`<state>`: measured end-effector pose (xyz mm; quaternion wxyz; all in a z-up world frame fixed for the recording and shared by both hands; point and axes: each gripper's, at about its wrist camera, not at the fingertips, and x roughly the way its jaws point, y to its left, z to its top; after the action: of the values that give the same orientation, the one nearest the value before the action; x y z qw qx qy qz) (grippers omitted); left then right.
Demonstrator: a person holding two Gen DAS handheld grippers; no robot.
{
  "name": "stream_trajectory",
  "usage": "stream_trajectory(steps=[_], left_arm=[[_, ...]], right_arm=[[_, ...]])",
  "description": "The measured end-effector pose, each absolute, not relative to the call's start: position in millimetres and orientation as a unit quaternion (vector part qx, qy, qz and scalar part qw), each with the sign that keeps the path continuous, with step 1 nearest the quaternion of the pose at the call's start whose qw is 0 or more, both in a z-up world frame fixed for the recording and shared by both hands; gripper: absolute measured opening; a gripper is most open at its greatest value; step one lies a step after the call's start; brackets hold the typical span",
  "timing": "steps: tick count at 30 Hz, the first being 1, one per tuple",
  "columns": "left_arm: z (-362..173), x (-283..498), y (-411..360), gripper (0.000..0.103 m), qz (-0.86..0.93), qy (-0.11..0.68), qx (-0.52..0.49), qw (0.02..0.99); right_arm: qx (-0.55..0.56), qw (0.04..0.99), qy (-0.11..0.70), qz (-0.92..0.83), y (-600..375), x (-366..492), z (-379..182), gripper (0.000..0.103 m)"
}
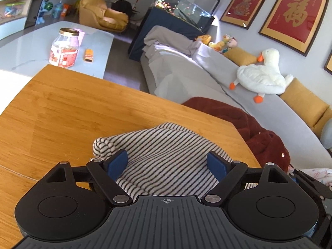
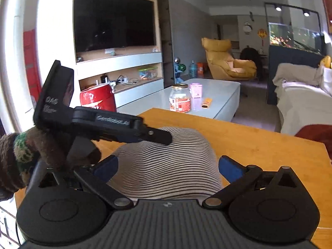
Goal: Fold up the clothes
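A black-and-white striped garment [image 1: 164, 155] lies bunched on the wooden table [image 1: 72, 114]. My left gripper [image 1: 167, 164] is open, its blue pads [image 1: 118, 161] apart on either side of the cloth, just above it. In the right wrist view the same striped garment [image 2: 166, 166] lies between the blue pads [image 2: 230, 168] of my right gripper [image 2: 167, 166], which is open. The left gripper's body [image 2: 99, 124] shows there at the left, over the garment's far edge, held by a gloved hand [image 2: 25, 155].
A dark red fleece garment [image 1: 249, 124] hangs off the table's right edge beside a grey sofa [image 1: 269, 108] with a plush goose [image 1: 263, 74]. A jar [image 2: 180, 100], a pink tin [image 2: 196, 90] and an orange packet [image 2: 206, 102] stand on the white coffee table [image 2: 217, 91] beyond.
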<state>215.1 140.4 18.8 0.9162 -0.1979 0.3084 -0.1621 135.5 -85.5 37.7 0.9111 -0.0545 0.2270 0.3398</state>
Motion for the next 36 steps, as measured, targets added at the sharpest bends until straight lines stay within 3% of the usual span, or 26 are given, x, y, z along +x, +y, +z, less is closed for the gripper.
stream_trajectory(steps=[3, 6, 17, 19, 21, 24, 28, 34, 36], left_arm=[[19, 218, 142, 0.088, -0.159, 0.309, -0.205, 0.915], [24, 215, 143, 0.088, -0.149, 0.306, -0.214, 0.915], [40, 150, 145, 0.095, -0.123, 0.324, -0.232, 0.909], [33, 141, 140, 0.089, -0.130, 0.341, -0.225, 0.903], [29, 134, 134, 0.055, -0.144, 0.348, -0.204, 0.903], [29, 127, 132, 0.050, -0.159, 0.339, -0.197, 0.906], [33, 126, 127, 0.050, -0.201, 0.333, -0.221, 0.894], [36, 121, 122, 0.057, -0.176, 0.351, -0.187, 0.901], [46, 121, 126, 0.080, -0.142, 0.332, -0.181, 0.915]], right_arm=[[-0.117, 0.906, 0.253, 0.319, -54, 128, 14, 0.103], [-0.150, 0.914, 0.230, 0.298, -38, 115, 3, 0.103], [-0.131, 0.906, 0.247, 0.318, -52, 120, 10, 0.103], [-0.111, 0.903, 0.251, 0.329, -61, 124, 16, 0.103], [-0.081, 0.906, 0.255, 0.328, -76, 131, 23, 0.103], [-0.033, 0.915, 0.260, 0.306, -99, 145, 34, 0.103], [0.011, 0.919, 0.278, 0.281, -119, 169, 37, 0.102], [-0.052, 0.906, 0.297, 0.297, -95, 171, 16, 0.102], [-0.063, 0.903, 0.296, 0.305, -90, 166, 16, 0.102]])
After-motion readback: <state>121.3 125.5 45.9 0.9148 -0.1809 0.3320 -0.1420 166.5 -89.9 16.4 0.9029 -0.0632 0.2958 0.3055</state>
